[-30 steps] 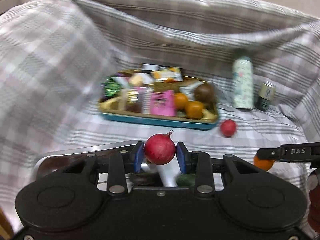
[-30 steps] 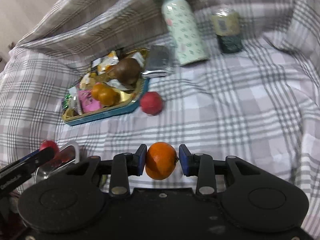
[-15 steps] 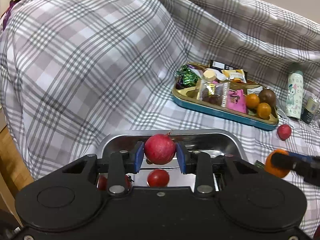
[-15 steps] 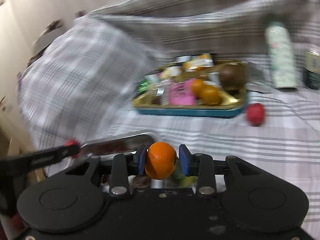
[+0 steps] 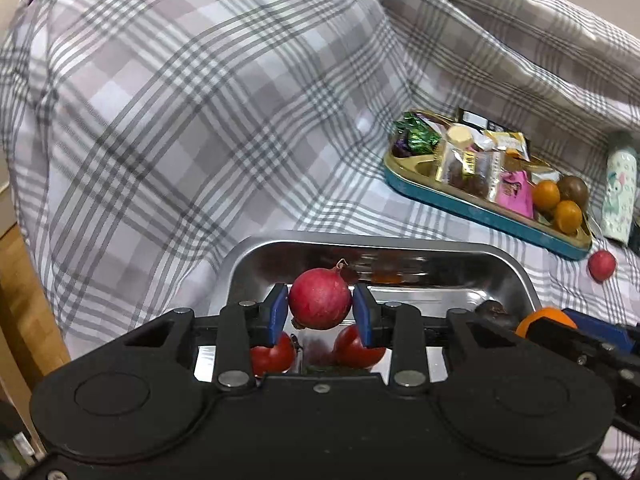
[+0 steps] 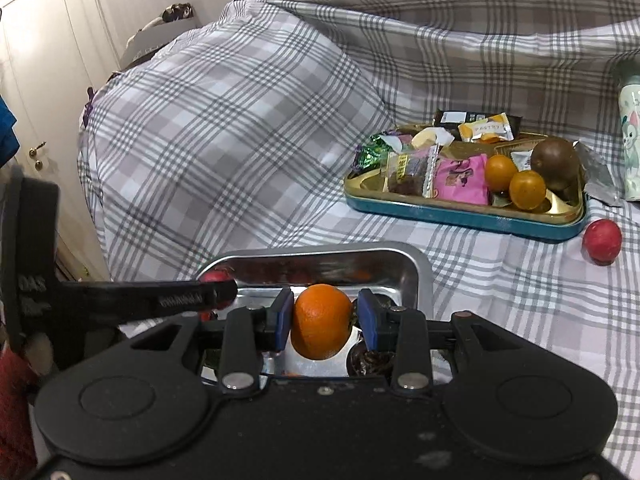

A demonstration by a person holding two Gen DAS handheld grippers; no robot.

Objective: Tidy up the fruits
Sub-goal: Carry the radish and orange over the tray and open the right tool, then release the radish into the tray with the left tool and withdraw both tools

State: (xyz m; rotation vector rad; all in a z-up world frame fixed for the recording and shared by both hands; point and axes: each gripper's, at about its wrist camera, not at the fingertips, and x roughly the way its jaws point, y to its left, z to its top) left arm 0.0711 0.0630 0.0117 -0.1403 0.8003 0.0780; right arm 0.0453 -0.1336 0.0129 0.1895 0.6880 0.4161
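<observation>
Left gripper [image 5: 320, 307] clamps round red pomegranate [image 5: 320, 298] | over steel tray [image 5: 516, 276]

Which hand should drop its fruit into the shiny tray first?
Probably the left. The left gripper holds the red fruit over the middle of the steel tray, above two red fruits already inside. The right gripper holds the orange nearer the tray's right end.
</observation>
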